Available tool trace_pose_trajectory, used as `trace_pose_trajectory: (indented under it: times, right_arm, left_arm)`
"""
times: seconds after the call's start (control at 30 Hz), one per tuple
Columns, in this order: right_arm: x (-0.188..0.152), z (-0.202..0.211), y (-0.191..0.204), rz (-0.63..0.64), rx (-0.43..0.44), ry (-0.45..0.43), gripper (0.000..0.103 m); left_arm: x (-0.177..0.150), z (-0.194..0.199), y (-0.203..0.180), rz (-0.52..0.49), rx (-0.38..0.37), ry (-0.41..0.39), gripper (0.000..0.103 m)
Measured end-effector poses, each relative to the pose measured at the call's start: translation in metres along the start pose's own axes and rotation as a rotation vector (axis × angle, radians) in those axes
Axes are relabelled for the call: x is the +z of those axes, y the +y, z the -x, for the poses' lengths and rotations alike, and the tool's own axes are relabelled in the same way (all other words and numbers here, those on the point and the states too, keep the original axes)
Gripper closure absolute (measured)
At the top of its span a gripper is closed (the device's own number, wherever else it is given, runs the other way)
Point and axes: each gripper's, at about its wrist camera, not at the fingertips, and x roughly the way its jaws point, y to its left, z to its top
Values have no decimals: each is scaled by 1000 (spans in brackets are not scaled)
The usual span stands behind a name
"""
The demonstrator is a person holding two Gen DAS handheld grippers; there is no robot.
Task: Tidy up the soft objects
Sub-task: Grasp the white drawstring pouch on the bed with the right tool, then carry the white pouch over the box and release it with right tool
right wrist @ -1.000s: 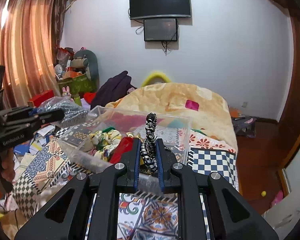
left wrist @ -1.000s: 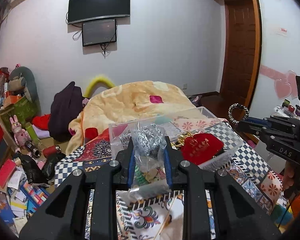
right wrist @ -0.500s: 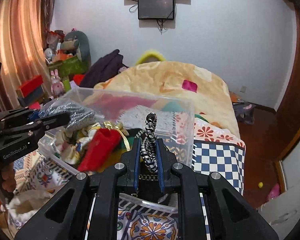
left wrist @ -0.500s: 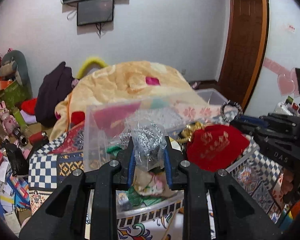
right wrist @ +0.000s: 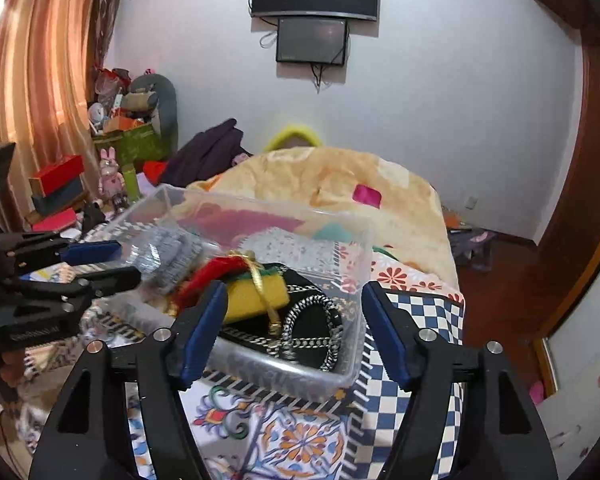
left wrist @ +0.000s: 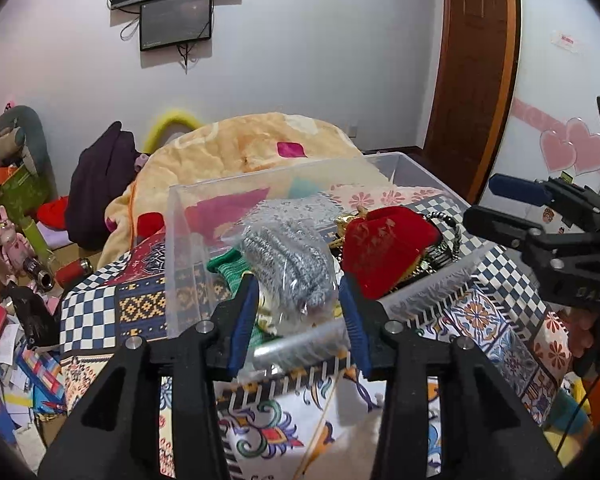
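A clear plastic bin (left wrist: 188, 248) (right wrist: 356, 264) sits on the patterned bedspread. My left gripper (left wrist: 298, 320) is open over the bin's near rim; a bagged silver-grey scrubber (left wrist: 288, 256) (right wrist: 168, 248) lies in the bin between and just beyond its fingers. My right gripper (right wrist: 290, 332) is open wide over the bin's other end. A black-and-white braided cord (right wrist: 312, 328) (left wrist: 446, 236) lies loose in the bin below it. A red pouch (left wrist: 388, 244), a yellow sponge (right wrist: 256, 292) and a green cloth (left wrist: 230, 268) are also inside.
An orange quilt (left wrist: 236, 156) is heaped on the bed behind the bin. Boxes, toys and clutter (right wrist: 60, 188) fill the floor by the curtain. A wooden door (left wrist: 476, 64) stands to the right. Two screens (right wrist: 312, 12) hang on the wall.
Both grippers moved down over the bin and opened. The bagged scrubber left the left gripper and the braided cord left the right gripper; both now lie in the bin.
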Motion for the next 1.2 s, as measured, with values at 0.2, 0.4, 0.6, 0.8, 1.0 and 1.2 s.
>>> trace_pose_trajectory:
  times: [0.2, 0.4, 0.6, 0.8, 1.0, 1.2]
  right_arm:
    - [-3, 20, 17, 21, 65, -35, 25]
    - [-17, 28, 44, 47, 147, -29, 21]
    - [-34, 13, 66, 28, 260, 36, 18]
    - [-56, -17, 87, 5, 368, 170, 18]
    - [-78, -41, 109, 35, 432, 279, 34]
    - [-77, -34, 116, 98, 422, 255, 82]
  left_arm:
    - [-5, 29, 2, 10, 13, -36, 42]
    - [-21, 66, 8, 17, 43, -69, 26]
    - [-45, 95, 11, -7, 80, -81, 19]
    - [-65, 98, 21, 27, 69, -57, 18]
    - [-79, 91, 27, 62, 58, -25, 18]
    - [-79, 88, 28, 62, 62, -29, 18]
